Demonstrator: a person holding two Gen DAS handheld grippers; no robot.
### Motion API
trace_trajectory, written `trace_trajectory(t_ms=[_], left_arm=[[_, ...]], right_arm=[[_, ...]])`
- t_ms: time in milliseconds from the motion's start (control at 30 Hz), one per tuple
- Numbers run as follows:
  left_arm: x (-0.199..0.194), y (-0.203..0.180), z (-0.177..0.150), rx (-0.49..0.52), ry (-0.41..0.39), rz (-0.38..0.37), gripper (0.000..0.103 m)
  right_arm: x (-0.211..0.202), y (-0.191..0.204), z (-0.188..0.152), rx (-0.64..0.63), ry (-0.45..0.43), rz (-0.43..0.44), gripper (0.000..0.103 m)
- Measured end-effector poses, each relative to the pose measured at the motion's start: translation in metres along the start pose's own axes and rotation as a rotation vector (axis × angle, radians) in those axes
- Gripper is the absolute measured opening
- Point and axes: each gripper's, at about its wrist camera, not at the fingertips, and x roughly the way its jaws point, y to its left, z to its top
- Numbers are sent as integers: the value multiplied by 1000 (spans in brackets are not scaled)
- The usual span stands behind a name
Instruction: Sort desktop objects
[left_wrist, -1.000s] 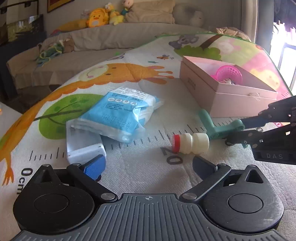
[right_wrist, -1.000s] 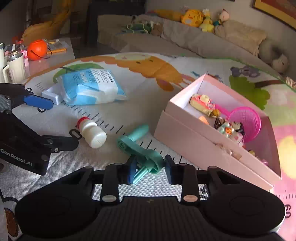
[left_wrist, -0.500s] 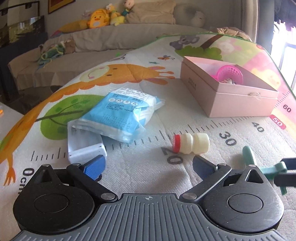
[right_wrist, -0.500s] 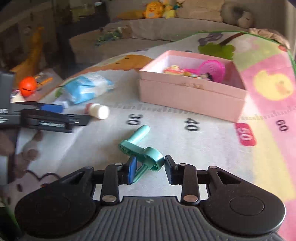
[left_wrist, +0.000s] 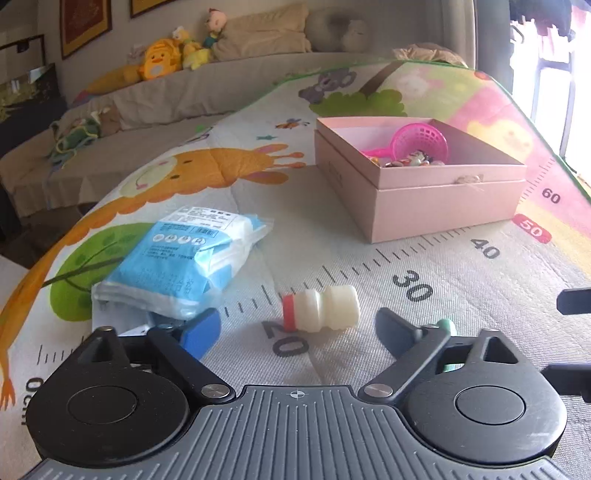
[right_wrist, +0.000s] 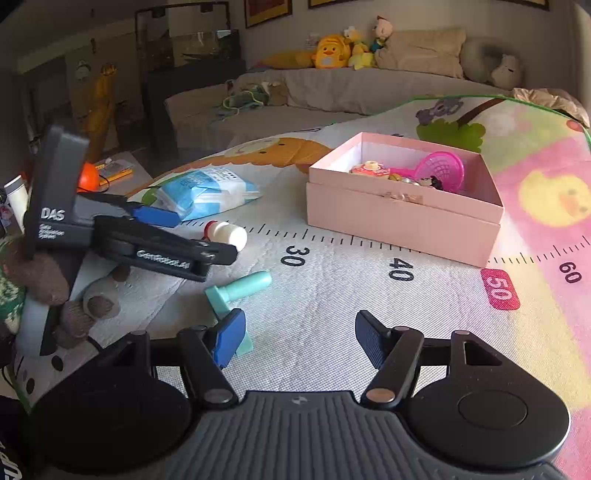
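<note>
Spread wide and holding nothing, the right gripper (right_wrist: 299, 339) has the teal clamp (right_wrist: 236, 291) just beyond its left fingertip, so the clamp could be pushed aside if closing is started before it is centred. The left gripper (left_wrist: 299, 328) is also opened, empty, with the small bottle (left_wrist: 321, 308) lying just ahead between its fingertips; being round, it could be rolled away, far from the pink box (left_wrist: 443, 195).

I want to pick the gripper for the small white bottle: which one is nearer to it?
Left. The left gripper is open right in front of the bottle. The right gripper is farther back, open beside the green clip.
</note>
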Motion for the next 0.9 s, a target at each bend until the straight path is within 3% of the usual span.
trace_trajectory(t_ms=[33, 100, 200, 300, 400, 467, 500, 767, 900], left_arm=[[4, 0, 2, -2, 11, 1, 73], [8, 1, 6, -12, 16, -4, 71], [9, 1, 8, -4, 14, -8, 51], [7, 4, 6, -6, 10, -8, 50], [3, 11, 2, -24, 8, 4, 48], [0, 18, 0, -40, 11, 7, 48], [-2, 21, -2, -44, 12, 7, 48], [-14, 26, -14, -37, 7, -32, 51], [-11, 23, -12, -37, 7, -33, 56]], right_arm=[[0, 2, 0, -10, -1, 9, 67], [1, 9, 1, -29, 1, 43, 66], [3, 21, 4, -58, -7, 98, 66], [8, 34, 8, -77, -6, 152, 63], [22, 45, 11, -109, 25, 149, 49], [32, 49, 11, -124, 59, 111, 31], [35, 47, 11, -118, 70, 94, 28], [32, 7, 10, -13, 78, -121, 27], [29, -2, 9, 29, 91, -76, 27]])
